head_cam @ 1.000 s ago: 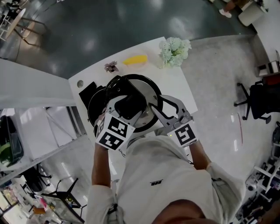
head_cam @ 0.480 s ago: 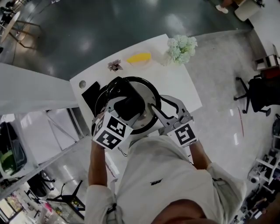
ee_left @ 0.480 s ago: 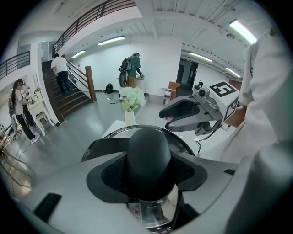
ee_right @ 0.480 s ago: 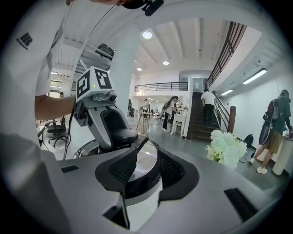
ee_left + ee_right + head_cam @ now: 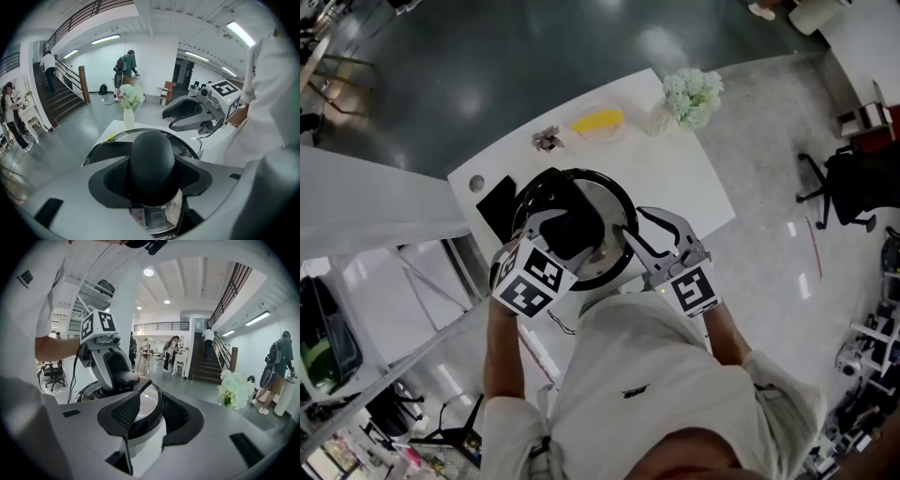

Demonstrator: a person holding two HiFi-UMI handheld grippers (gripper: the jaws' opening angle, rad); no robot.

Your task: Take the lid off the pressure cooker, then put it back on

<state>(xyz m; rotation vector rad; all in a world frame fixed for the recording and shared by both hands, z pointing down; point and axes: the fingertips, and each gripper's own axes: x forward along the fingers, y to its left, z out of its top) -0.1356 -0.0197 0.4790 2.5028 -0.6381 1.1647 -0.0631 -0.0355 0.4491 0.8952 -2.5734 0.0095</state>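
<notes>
- Pressure cooker (image 5: 595, 278) stands on the white table (image 5: 694, 178) in the middle of the head view, with its lid (image 5: 605, 202) on.
- Left gripper (image 5: 565, 232) reaches onto the lid from the lower left. In its own view the jaws stand about half apart, and the pads are closed on either side of the lid's round black knob (image 5: 152, 157), which fills the gap between them.
- Right gripper (image 5: 630, 221) lies at the cooker's right edge with its jaws apart. In its own view the cooker's rim and the dark band under the lid sit between the pads. The left-hand pad overlaps the rim, but I cannot tell whether both pads press on it.
- Only the head view shows the table's other things. White flowers (image 5: 694, 94) stand at the upper right, with a yellow thing (image 5: 598, 122) and a small purplish thing (image 5: 547, 139) to their left. A flat black thing (image 5: 497, 202) lies just left of the cooker.
- Only the left gripper view shows a small sticker (image 5: 143, 216) on the lid below the knob, too small to read.
- Only the right gripper view shows the left gripper from the side, standing on the knob at left centre, and a staircase (image 5: 206, 366) beyond the table.
</notes>
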